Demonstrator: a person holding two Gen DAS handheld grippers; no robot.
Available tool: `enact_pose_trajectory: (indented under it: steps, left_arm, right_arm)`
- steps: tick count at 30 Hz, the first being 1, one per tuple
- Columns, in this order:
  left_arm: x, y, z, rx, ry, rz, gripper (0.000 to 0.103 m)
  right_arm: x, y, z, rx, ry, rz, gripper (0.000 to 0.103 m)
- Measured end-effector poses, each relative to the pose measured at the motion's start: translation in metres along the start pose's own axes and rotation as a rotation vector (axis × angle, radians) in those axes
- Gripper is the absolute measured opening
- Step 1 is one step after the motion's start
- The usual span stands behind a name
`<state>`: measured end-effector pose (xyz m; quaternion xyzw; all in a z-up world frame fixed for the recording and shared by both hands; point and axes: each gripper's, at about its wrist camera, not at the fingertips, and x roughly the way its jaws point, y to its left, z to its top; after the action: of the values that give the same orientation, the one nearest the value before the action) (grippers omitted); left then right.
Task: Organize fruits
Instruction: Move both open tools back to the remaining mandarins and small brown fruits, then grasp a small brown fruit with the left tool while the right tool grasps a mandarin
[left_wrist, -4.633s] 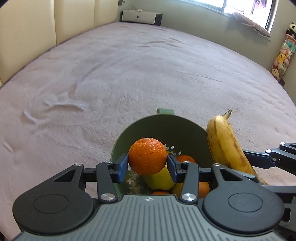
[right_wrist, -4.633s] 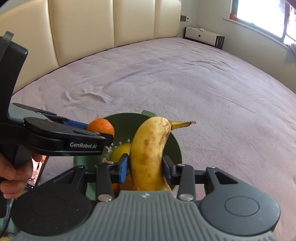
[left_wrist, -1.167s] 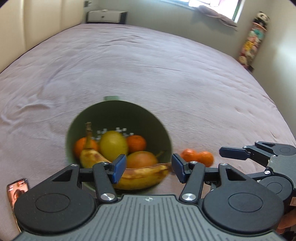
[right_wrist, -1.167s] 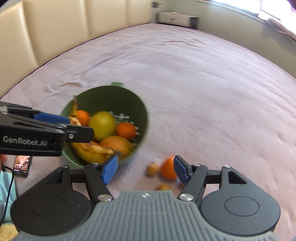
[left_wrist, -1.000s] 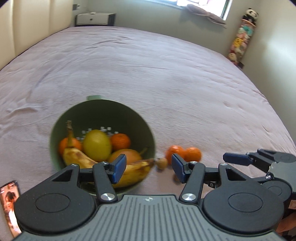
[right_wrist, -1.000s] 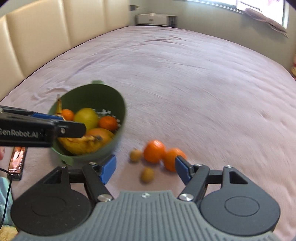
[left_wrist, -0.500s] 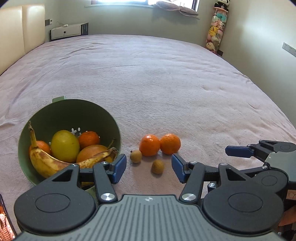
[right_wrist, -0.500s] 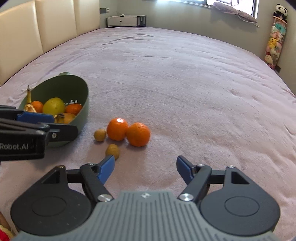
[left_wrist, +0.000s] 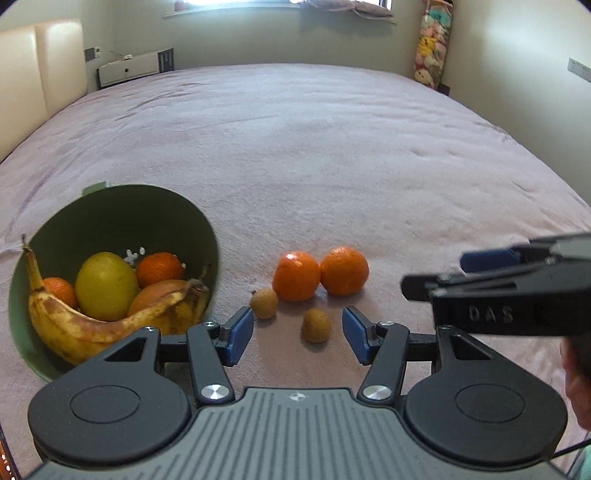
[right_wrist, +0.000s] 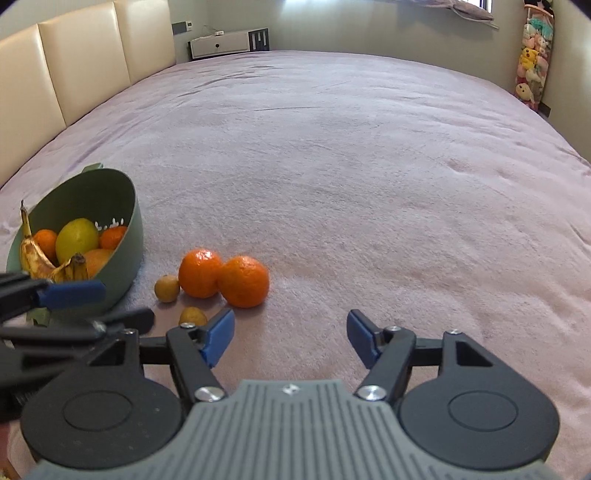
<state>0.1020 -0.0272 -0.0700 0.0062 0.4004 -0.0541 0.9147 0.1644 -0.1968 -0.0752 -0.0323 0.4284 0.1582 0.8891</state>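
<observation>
Two oranges, the left orange and the right orange, lie touching each other on the bed, just right of the green bowl. Two small brown fruits lie in front of them: one small fruit just beside the left orange, the other small fruit nearer the cameras and apart from the rest.

The bed is covered in a pale mauve, lightly creased blanket. Beyond the loose fruit it lies bare up to its far edge; its right-hand side is equally open.

The bowl sits tilted, its mouth turned towards the cameras, with a small tab on its far rim. It contains a spotted banana curved along the near wall, a yellow-green lemon, and three orange fruits partly hidden behind these. Small white openings show in its far wall.

The left hand-held gripper hangs above the blanket with its blue pads spread; the nearer small fruit appears between them but untouched. The right hand-held gripper is also spread, its jaws having just been closing, with only blanket between them.

A cream padded headboard borders the left side. A low white cabinet stands at the far wall under a window, and a hanging column of soft toys occupies the right corner.
</observation>
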Motion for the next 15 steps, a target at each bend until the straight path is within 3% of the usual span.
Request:
enact_pose_trajectory:
  steps: [1,10,15]
  left_arm:
    - [0.003,-0.001,-0.001,0.003,0.007,-0.003,0.065]
    - [0.032,-0.006,-0.009,0.023,0.044,0.018,0.061]
    - [0.035,-0.007,-0.009,0.028,0.012,0.079,0.061]
  right_arm:
    - [0.003,0.001,0.001,-0.004,0.002,0.006,0.055]
    - [0.017,0.004,-0.002,-0.019,0.031,0.061,0.043]
    - [0.024,0.001,-0.001,0.013,0.044,0.076,0.035]
